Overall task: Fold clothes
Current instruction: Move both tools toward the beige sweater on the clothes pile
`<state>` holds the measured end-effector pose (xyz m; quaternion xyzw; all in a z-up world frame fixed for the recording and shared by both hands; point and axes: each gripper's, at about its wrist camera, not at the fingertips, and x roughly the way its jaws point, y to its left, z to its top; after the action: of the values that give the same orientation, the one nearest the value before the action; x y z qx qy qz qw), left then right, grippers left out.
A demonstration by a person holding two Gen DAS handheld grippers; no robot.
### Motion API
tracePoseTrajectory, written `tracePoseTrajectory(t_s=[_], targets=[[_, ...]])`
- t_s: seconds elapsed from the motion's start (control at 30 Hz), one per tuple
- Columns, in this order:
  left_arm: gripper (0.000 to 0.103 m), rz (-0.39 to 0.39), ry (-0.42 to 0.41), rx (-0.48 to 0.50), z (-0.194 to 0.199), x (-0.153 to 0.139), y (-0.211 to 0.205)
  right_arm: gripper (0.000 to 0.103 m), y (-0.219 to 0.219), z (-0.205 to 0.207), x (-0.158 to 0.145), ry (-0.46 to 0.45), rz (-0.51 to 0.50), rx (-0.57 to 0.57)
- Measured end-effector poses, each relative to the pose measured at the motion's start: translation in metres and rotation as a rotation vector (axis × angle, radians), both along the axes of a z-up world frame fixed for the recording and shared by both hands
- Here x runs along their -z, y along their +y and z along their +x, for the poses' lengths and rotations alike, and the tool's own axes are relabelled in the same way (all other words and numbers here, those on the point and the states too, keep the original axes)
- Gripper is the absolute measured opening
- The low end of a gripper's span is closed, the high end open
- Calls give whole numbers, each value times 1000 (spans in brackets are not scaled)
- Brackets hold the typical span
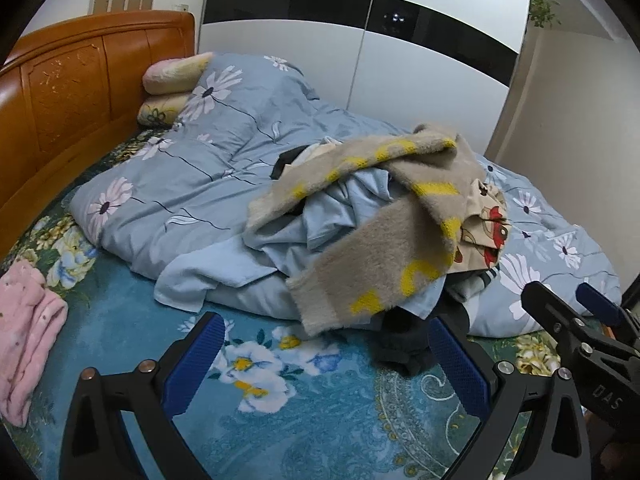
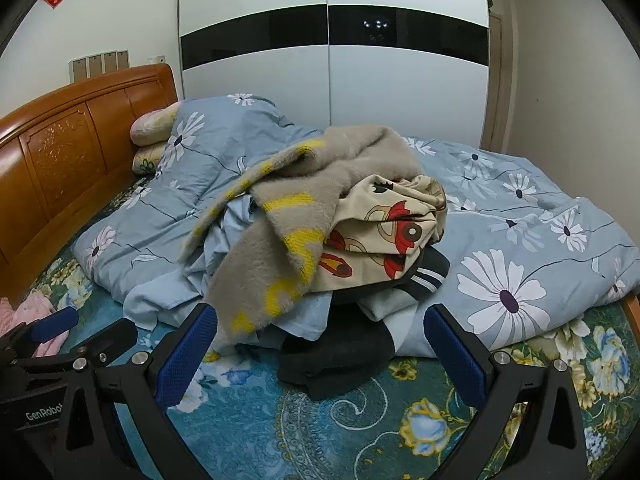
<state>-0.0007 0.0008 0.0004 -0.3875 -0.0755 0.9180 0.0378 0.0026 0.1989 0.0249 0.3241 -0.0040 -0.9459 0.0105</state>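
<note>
both grippers hang over the near part of the bed, side by side, pointing at the clothes pile.

left gripper (image 1: 328,356): jaws spread wide, blue pads apart, nothing between them. below the gap: floral teal bed sheet (image 1: 304,412). the near edge of the pile lies just ahead of the fingertips.

right gripper (image 2: 320,350): jaws also wide open, nothing held. a dark garment (image 2: 336,360) lies on the sheet between and just beyond the fingertips; contact with the pads not visible.

clothes pile (image 2: 320,232): unfolded heap at mid bed, resting partly on the blue daisy-print quilt (image 2: 512,248) and partly on the sheet.
- top layer: fuzzy beige sweater with yellow markings (image 2: 280,240), draped over the heap, one end hanging toward the grippers.
- to its right: cream cartoon-print cloth with red figures (image 2: 392,236), bunched.
- under the sweater: light blue garment (image 1: 332,216), crumpled, spreading to the left onto the sheet.
- bottom front: the dark garment, plus a dark piece with white stripes (image 2: 428,276).

pink garment (image 1: 28,332): lies apart from the pile on the sheet, far left, near the wooden headboard (image 1: 72,92).

two pillows (image 1: 172,88) are stacked against the headboard, partly under the quilt. white wardrobe with a black band (image 2: 332,40) stands behind the bed.
</note>
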Motion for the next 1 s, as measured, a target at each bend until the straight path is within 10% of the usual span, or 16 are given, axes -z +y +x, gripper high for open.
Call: tracePoseTrajectory(t_s=[1.0], targets=[[103,-69,88,-34,1,8,3,103,0,-15,2,8,-29,-22]])
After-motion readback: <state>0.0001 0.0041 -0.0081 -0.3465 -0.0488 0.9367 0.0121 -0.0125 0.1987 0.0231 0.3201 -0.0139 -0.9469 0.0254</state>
